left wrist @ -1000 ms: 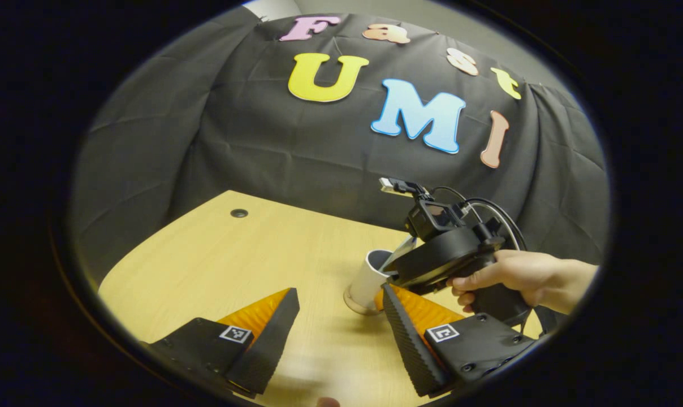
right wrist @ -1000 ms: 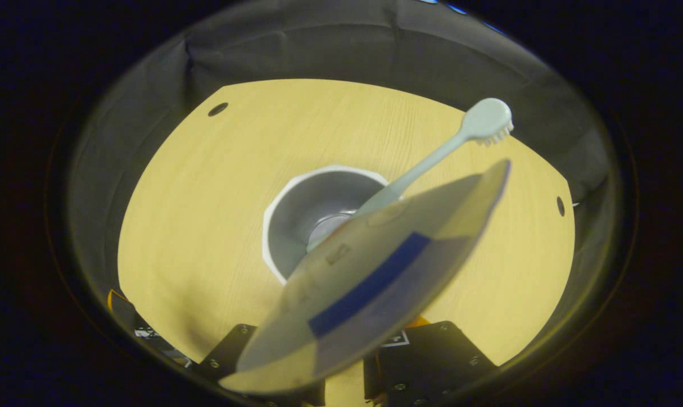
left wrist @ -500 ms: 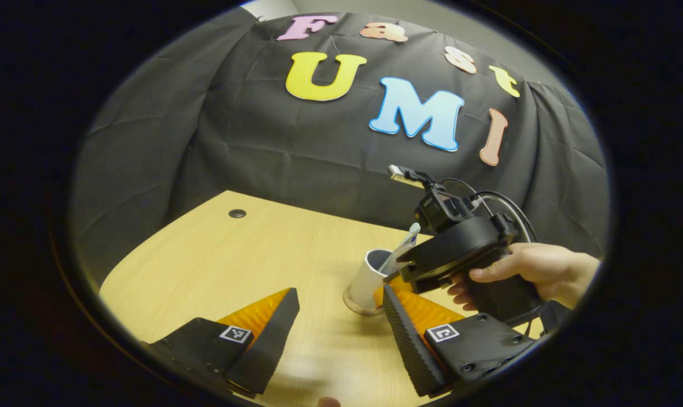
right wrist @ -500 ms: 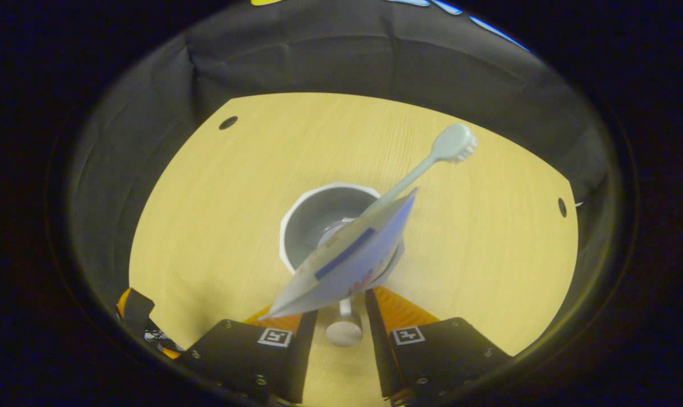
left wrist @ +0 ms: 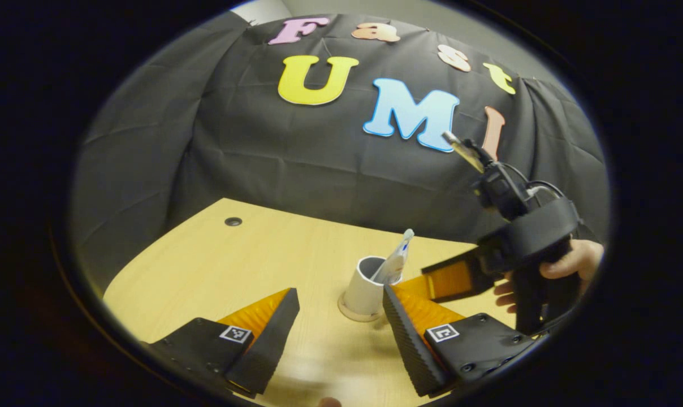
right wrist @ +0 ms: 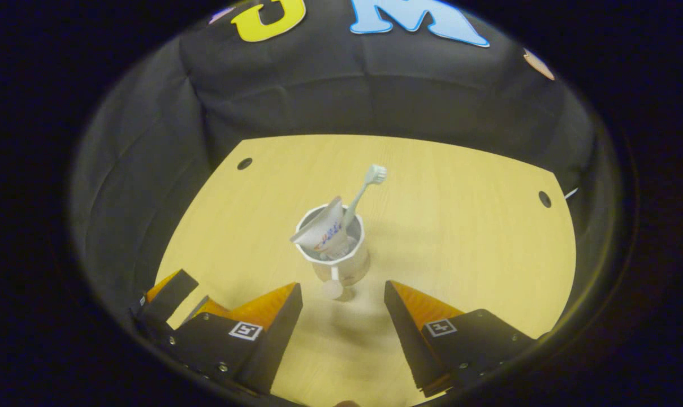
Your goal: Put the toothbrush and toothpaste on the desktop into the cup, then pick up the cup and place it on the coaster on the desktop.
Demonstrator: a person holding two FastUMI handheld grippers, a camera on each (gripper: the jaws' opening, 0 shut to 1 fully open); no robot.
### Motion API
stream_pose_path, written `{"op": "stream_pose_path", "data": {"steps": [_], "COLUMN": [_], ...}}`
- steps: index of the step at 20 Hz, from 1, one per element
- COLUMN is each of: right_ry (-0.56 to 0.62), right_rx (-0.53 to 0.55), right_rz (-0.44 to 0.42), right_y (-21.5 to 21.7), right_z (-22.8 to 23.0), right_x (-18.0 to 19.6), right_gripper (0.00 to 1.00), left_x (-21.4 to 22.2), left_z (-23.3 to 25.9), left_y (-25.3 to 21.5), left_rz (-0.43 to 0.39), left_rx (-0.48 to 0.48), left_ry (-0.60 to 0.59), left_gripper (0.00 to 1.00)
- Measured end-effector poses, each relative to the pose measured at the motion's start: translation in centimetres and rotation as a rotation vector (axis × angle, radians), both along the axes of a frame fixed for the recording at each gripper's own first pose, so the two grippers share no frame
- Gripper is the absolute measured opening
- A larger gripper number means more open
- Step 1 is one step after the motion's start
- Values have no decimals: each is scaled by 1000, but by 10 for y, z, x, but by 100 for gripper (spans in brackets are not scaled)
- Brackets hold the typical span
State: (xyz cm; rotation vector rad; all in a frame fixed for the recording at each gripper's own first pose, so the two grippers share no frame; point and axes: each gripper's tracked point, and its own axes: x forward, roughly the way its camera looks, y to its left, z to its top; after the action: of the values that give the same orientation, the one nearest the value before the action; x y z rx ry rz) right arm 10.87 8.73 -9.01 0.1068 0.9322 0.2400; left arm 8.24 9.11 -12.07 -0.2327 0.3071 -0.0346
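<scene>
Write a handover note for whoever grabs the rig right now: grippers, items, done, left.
Left gripper: open, empty, low over the desk.
Right gripper: open, empty, raised, aimed at the cup.
Toothbrush and toothpaste both stand in the cup.
Cup appears to sit on a round tan coaster, though that view alone suggests it.
Done: loading.
Left: confirm the cup is on the coaster; place it if not.

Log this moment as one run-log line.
stage: items in cup | toothbrush and toothpaste standing in cup | right gripper open | left gripper open | cup on coaster
</scene>
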Motion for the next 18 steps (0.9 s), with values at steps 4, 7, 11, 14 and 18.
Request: {"op": "stream_pose_path", "data": {"steps": [4, 7, 11, 14, 18], "right_ry": [-103, -198, -364, -516, -699], "right_rx": [-42, -68, -135, -140, -148], "right_rz": [-78, -149, -231, -246, -228], "right_y": [-41, -69, -106, -111, -117], "right_z": [18, 31, 59, 94, 139], "right_x": [-25, -40, -54, -60, -66], "right_gripper": [89, 89, 88, 88, 88], "left_x": [6, 7, 5, 6, -1], "left_z": [19, 40, 67, 95, 131], "left_y": [-18, -29, -46, -53, -60], "left_rz": [-38, -54, -87, -88, -56], "left_rx": [22, 28, 30, 43, 14], "left_ry": [-39, -79, -127, -195, -288], "left_gripper": [96, 96, 96, 96, 94]}}
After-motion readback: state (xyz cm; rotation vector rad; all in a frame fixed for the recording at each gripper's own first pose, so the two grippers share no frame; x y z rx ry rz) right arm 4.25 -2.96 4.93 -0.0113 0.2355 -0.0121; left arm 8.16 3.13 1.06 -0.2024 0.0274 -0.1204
